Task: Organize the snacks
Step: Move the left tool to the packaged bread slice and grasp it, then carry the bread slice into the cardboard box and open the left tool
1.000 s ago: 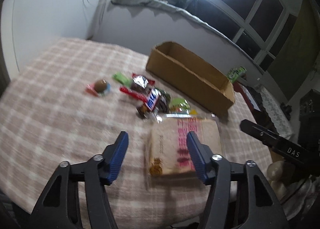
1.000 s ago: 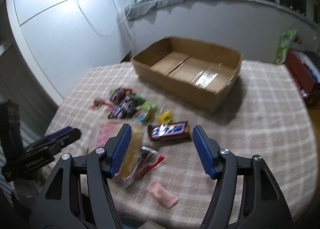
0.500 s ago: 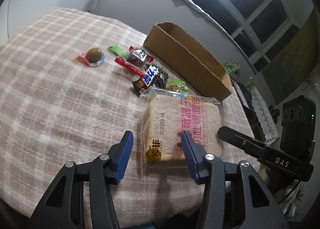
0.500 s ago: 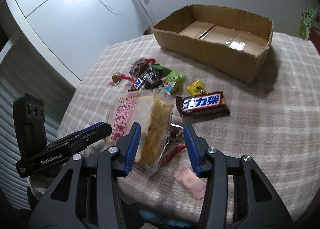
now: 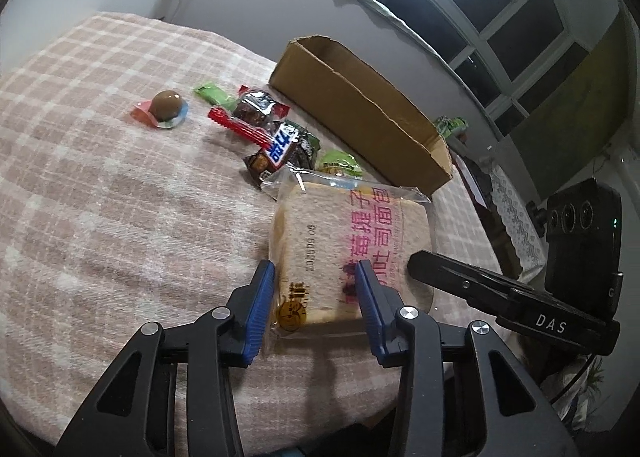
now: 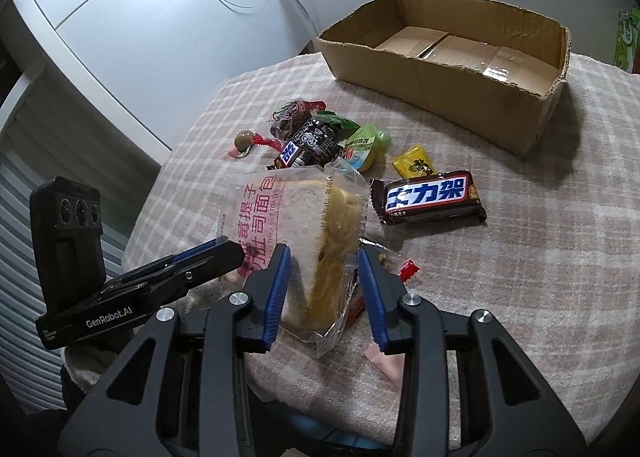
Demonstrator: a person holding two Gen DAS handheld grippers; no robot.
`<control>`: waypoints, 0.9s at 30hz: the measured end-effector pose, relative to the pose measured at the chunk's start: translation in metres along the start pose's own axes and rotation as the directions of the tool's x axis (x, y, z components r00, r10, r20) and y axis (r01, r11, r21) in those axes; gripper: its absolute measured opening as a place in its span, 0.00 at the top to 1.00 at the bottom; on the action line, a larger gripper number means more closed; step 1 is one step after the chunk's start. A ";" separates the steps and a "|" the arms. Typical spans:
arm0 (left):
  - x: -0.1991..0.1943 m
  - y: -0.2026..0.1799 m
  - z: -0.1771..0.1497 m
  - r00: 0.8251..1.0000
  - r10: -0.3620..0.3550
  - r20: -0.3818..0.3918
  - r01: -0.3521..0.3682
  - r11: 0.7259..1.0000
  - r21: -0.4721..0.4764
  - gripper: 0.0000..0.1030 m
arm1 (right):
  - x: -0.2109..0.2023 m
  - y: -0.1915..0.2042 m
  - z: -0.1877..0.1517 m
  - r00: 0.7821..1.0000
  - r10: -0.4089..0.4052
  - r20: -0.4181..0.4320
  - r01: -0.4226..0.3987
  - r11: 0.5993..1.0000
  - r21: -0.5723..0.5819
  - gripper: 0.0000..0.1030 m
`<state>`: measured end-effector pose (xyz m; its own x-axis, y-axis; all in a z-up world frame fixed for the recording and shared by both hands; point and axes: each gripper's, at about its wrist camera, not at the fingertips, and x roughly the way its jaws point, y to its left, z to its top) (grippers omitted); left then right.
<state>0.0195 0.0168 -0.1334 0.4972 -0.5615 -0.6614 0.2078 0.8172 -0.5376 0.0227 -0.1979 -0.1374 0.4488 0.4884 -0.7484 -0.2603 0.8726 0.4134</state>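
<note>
Left tool (image 5: 316, 269): jaws have just been closing; its pads now pinch the near edge of the bagged toast (image 5: 352, 241).
Right tool (image 6: 323, 257): jaws likewise just closing, clamped across the toast's thick end.
Toast: on the worktop (image 5: 100, 177), nearer than the cardboard box (image 6: 448, 69), candy pile (image 6: 316, 137) between.
Advice: grip lightly, lift both ends level, clear the pile, lower into the box.

The bread packet (image 6: 320, 241) hides most of a small red wrapper (image 6: 409, 269) at the table's (image 6: 520, 277) near edge. A pink thing (image 6: 386, 363) sits half behind the right gripper (image 6: 324, 289). A green box (image 6: 628, 41) is cut off by the frame; its print is unreadable.
</note>
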 end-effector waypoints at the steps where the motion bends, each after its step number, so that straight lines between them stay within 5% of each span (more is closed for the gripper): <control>1: 0.000 -0.002 0.000 1.000 0.009 0.002 -0.009 1.000 0.007 0.61 | 0.001 0.001 0.000 1.000 0.000 -0.001 0.000 1.000 -0.003 0.64; 14: -0.009 -0.024 0.010 0.999 0.015 0.045 -0.018 0.998 0.067 0.62 | -0.014 0.006 0.004 0.999 -0.016 0.040 0.017 0.999 -0.036 0.64; 27: -0.001 -0.066 0.066 0.992 -0.035 0.125 0.012 0.984 0.179 0.62 | -0.061 -0.004 0.048 0.986 -0.039 0.160 0.049 0.997 -0.057 0.64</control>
<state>0.0607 -0.0281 -0.0621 0.5912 -0.5687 -0.5719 0.3611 0.8207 -0.4428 0.0373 -0.2306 -0.0686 0.5898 0.4493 -0.6710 -0.2867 0.8933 0.3461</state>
